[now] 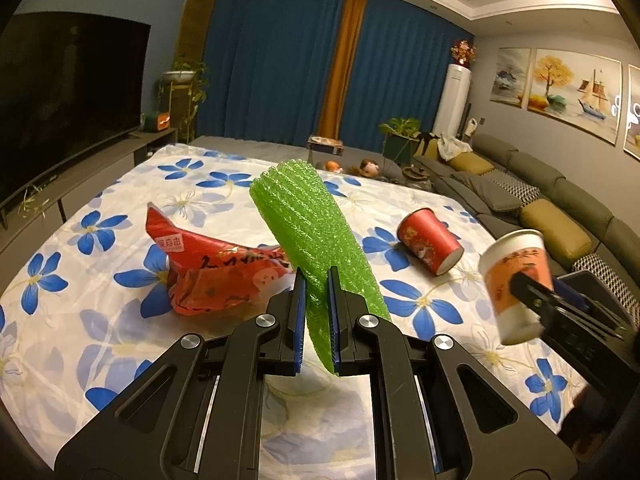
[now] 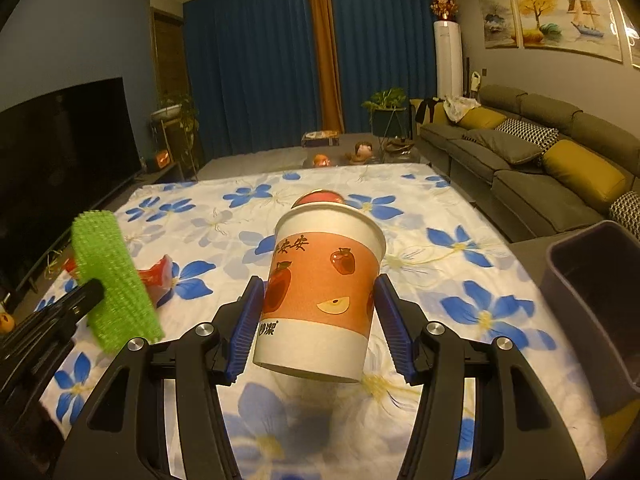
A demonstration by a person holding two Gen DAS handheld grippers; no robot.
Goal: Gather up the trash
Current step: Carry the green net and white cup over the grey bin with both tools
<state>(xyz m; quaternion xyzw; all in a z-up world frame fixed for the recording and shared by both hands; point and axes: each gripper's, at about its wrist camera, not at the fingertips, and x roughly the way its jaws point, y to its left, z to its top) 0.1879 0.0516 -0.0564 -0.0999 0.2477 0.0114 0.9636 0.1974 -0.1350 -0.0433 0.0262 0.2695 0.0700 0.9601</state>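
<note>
Both grippers loaded above floral sheet (image 2: 460, 216): left gripper (image 1: 317, 280) pinches green foam netting (image 1: 304, 216); right gripper (image 2: 318, 312) clamps apple-print cup (image 2: 320, 292).
Red cup (image 1: 430, 242) and red wrapper (image 1: 216, 276) lie apart; I see grey bin (image 2: 592, 300) off the sheet's right edge.

surface: white sheet with blue flowers (image 1: 120, 312) | on it: crumpled red wrapper (image 1: 216, 276), left side; red paper cup (image 1: 430, 242) lying on its side, right of centre | the two lie well apart
</note>
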